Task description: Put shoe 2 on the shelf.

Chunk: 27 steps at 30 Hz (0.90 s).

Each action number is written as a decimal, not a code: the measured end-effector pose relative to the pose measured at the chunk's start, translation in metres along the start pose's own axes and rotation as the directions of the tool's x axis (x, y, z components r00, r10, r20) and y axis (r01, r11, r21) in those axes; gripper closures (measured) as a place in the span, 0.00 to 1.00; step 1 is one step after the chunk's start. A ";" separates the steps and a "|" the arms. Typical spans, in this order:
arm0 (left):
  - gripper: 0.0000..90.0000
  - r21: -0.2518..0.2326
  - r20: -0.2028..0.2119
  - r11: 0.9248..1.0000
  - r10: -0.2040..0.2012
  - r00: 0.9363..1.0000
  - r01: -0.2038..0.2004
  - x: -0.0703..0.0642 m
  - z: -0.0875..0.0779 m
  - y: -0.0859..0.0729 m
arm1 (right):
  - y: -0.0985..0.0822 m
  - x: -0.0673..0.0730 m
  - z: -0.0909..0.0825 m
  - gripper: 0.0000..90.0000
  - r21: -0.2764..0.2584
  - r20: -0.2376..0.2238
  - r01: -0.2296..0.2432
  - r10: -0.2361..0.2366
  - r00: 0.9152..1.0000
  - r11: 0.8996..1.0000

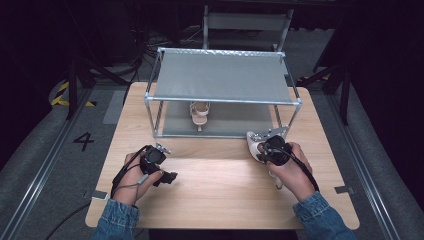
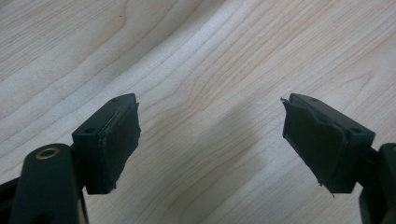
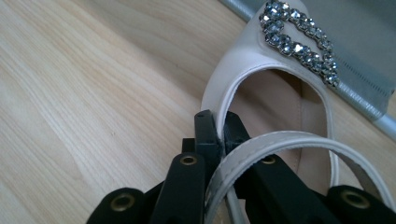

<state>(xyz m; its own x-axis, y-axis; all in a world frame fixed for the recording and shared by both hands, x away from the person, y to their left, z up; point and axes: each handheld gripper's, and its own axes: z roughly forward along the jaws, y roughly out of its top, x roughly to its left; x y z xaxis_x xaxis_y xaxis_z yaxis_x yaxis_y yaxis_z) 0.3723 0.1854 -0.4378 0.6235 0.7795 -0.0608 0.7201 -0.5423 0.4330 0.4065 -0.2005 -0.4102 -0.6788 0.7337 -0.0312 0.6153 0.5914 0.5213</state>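
Note:
A white open-toe sandal (image 3: 233,79) with a band of rhinestones (image 3: 299,42) lies on the wooden table (image 1: 215,195), just in front of the shoe rack's right end. My right gripper (image 3: 219,128) is shut on the sandal's side edge, and its strap loops over the jaws. From above, the right gripper (image 1: 261,149) and sandal (image 1: 252,142) sit at the right. Another sandal (image 1: 199,114) stands on the rack's lower shelf. My left gripper (image 2: 210,121) is open over bare wood, near the left front (image 1: 165,177).
The metal-framed rack (image 1: 220,100) with two grey fabric shelves takes up the back half of the table. Its lower front bar (image 3: 387,123) runs close past the held sandal. A folding chair (image 1: 247,22) stands behind the table.

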 end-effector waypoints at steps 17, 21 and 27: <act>0.22 -0.023 -0.007 0.999 -0.041 0.999 0.040 0.010 -0.013 -0.014 | 0.074 0.007 0.022 0.97 -0.027 -0.005 0.109 -0.110 0.994 0.994; 0.21 -0.026 -0.003 0.998 -0.051 0.999 0.051 0.010 -0.014 -0.016 | 0.085 0.007 0.034 0.97 -0.035 0.001 0.118 -0.118 0.993 0.992; 0.22 -0.035 0.000 0.998 -0.055 0.999 0.055 0.012 -0.015 -0.016 | 0.097 0.012 0.055 0.97 -0.042 0.020 0.152 -0.151 0.988 0.987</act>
<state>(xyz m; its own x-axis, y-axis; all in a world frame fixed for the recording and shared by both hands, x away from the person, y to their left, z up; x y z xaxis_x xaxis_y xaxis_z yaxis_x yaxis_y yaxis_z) 0.3636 0.2085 -0.4321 0.5832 0.8080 -0.0839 0.7418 -0.4876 0.4604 0.4804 -0.1155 -0.4071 -0.7558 0.6424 -0.1269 0.4876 0.6815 0.5457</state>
